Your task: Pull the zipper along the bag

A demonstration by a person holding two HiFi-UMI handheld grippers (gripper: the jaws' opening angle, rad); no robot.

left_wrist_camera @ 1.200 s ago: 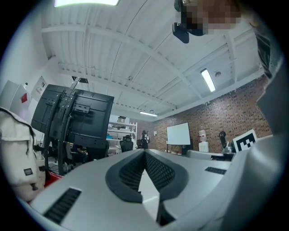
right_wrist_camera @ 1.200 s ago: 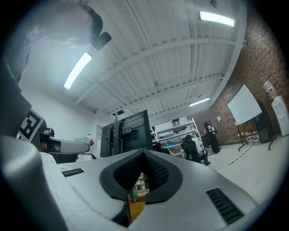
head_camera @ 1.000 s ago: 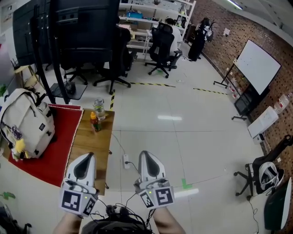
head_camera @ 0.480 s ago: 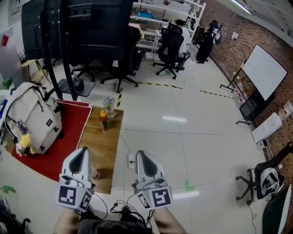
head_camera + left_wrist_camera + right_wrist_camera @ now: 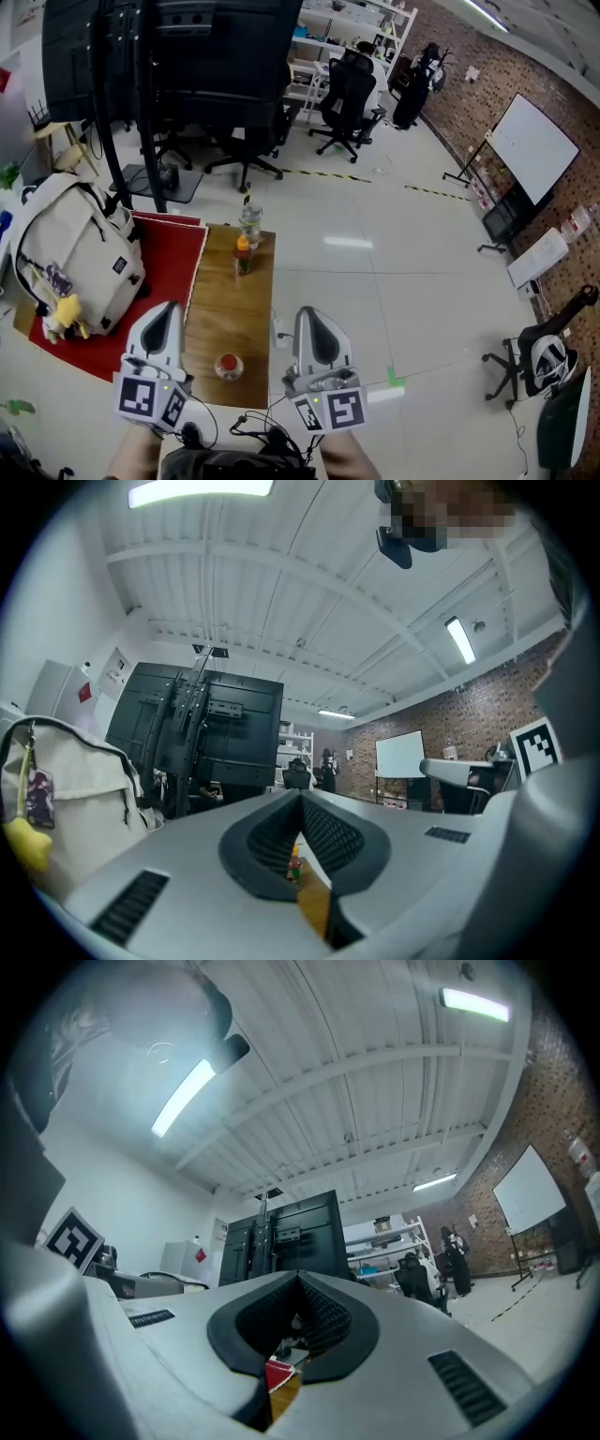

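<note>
The cream fabric backpack (image 5: 80,253) is judged soft and fairly light. Its cloth would probably sag and slide if the zipper were tugged alone. One gripper would do best to pinch the fabric beside the zipper track while the other takes the small pull tab, which is too small to make out here.

The backpack has dark straps, a small dark label and a yellow plush charm (image 5: 67,314) hanging at its lower end. It lies slumped on a red mat (image 5: 164,267), just left of the long wooden board (image 5: 239,309).

The left gripper (image 5: 165,314) and the right gripper (image 5: 312,319) are both clenched on nothing. They hover at the near end of that board, well apart from the backpack.
</note>
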